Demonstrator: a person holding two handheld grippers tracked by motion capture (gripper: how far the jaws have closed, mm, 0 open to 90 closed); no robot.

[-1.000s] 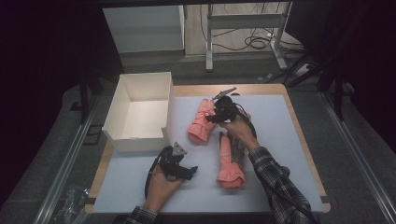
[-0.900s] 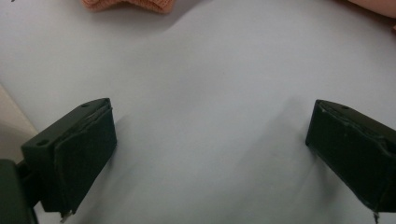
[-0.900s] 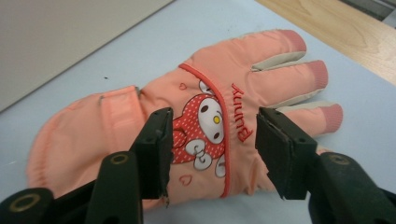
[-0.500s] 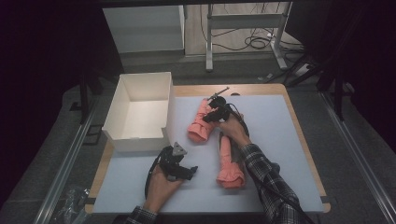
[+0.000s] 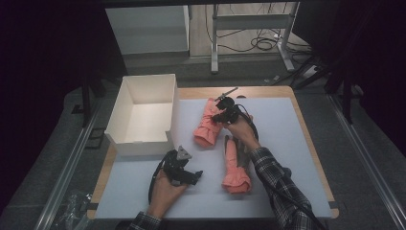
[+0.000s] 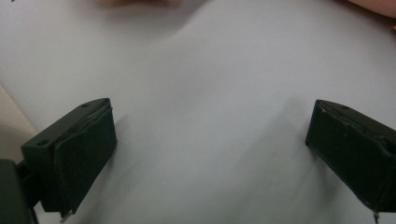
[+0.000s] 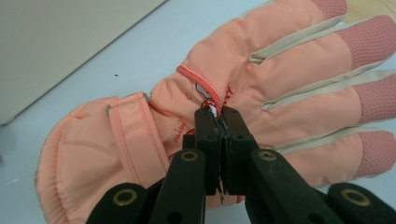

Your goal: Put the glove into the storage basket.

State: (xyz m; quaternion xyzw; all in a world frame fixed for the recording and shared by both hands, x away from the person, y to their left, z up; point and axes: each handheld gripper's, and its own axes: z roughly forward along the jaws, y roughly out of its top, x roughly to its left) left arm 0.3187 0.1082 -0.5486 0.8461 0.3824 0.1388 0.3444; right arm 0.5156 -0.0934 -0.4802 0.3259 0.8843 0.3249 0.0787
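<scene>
Right gripper (image 7: 219,116): jaws, having just been closing, are pinching a thin red cord loop (image 7: 208,91) on the back of the padded salmon-pink fabric glove (image 7: 261,100); the right gripper view is resolving this, the high view is not.

Glove (image 5: 209,123) is lying near the desk's (image 5: 287,143) far edge, long axis running far-to-near, beside the open white cardboard box (image 5: 143,115).

Left gripper (image 5: 184,173): jaws are standing spread over bare desk near the front edge.
</scene>
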